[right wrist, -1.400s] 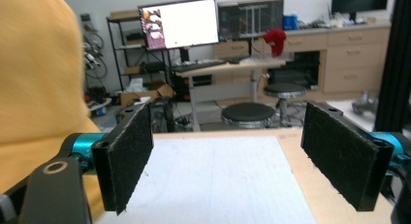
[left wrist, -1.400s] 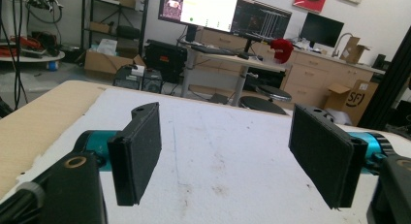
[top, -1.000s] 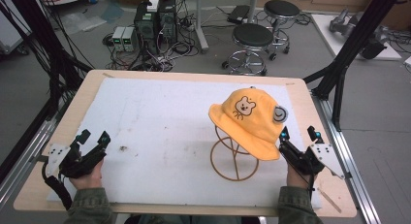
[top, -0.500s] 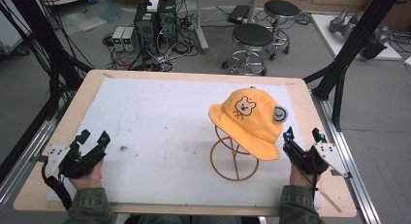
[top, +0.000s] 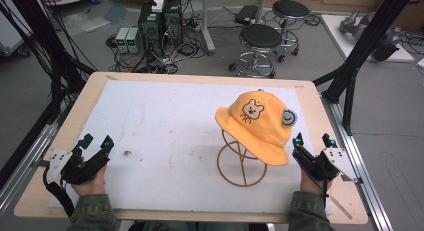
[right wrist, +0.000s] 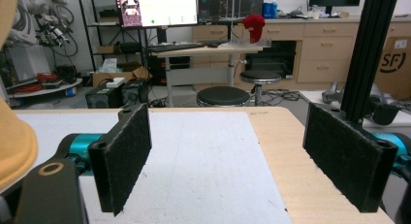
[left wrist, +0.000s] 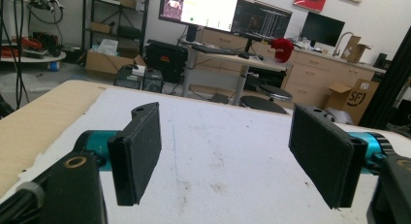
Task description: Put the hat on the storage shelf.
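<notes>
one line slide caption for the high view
Yellow bear hat on wire stand, open right claw beside its brim.

The bucket hat (top: 260, 126) is orange-yellow with a brown bear face on its crown and a grey smiley badge at its side. Its wire stand (top: 241, 166) is brown. The desk (top: 320, 106) is pale wood under a white mat (top: 170, 121). Both tools have black pads and teal fittings.

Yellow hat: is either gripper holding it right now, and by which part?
Nothing is held. Both the left gripper and right gripper are open and empty; the yellow hat sits on its wire stand.
</notes>
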`<state>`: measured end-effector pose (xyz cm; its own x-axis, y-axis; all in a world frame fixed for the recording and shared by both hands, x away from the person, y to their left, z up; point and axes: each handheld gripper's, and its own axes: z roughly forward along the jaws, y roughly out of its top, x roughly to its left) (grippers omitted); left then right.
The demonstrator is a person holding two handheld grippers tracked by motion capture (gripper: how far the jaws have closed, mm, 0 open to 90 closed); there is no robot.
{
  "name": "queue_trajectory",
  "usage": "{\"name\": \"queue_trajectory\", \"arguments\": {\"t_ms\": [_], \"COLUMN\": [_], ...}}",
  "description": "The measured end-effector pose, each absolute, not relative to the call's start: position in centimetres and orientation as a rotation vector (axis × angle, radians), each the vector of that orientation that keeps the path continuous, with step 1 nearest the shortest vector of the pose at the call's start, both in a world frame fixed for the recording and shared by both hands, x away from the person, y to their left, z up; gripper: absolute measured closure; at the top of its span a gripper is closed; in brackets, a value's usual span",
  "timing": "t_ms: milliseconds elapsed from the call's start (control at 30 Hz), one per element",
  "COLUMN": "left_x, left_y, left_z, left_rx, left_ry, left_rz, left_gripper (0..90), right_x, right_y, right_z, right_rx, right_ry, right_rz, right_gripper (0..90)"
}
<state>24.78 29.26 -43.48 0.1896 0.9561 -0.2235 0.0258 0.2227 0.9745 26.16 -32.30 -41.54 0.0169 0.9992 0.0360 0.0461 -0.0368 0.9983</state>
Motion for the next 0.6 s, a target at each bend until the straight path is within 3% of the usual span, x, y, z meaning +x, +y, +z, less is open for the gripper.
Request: {"name": "queue_trajectory", "arguments": {"t_ms": [600], "left_x": [24.94], "left_y": [29.09], "left_z": [-43.54], "left_rx": [1.136], "left_ry": [1.168], "left_rz": [0.895], "left_gripper": [27.7], "right_x": [26.17], "right_y": [-32.17], "right_z": [-41.63], "right_rx": [1.275], "right_ry": [1.225], "right_rz": [1.201], "right_gripper": [16.5]}}
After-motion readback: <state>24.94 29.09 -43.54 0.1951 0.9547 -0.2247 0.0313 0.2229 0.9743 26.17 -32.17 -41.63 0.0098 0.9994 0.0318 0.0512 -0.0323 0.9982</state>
